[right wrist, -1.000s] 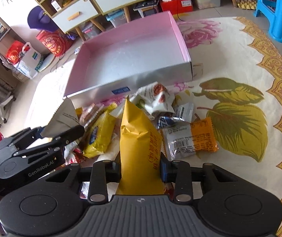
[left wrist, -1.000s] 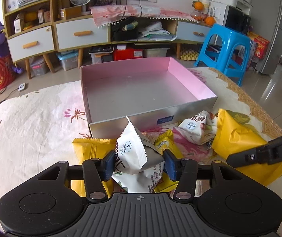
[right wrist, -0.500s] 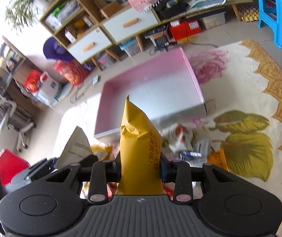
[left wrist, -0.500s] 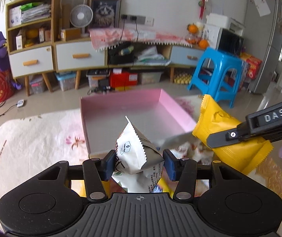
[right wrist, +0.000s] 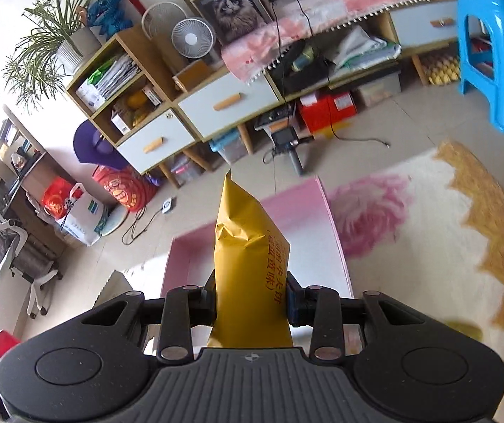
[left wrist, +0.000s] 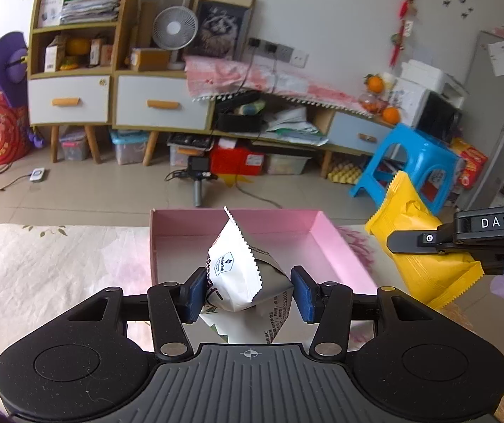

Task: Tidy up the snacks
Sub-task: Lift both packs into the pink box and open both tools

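My left gripper (left wrist: 248,290) is shut on a white snack packet (left wrist: 241,275) and holds it above the near part of the pink box (left wrist: 326,243). My right gripper (right wrist: 250,305) is shut on a yellow snack bag (right wrist: 248,268), upright between the pads, over the pink box (right wrist: 336,250). In the left wrist view the right gripper (left wrist: 463,243) shows at the right, with the yellow bag (left wrist: 417,250) beside the box's right wall. The loose snacks on the table are hidden below both grippers.
The box stands on a table with a flowered cloth (left wrist: 54,271), gold-edged at the right (right wrist: 477,218). Beyond the table's far edge are the floor, a blue stool (left wrist: 407,165) and low cabinets (left wrist: 146,105).
Both grippers have risen and moved forward with their packets, from over the snack pile to over the pink box. The pile has dropped out of view.
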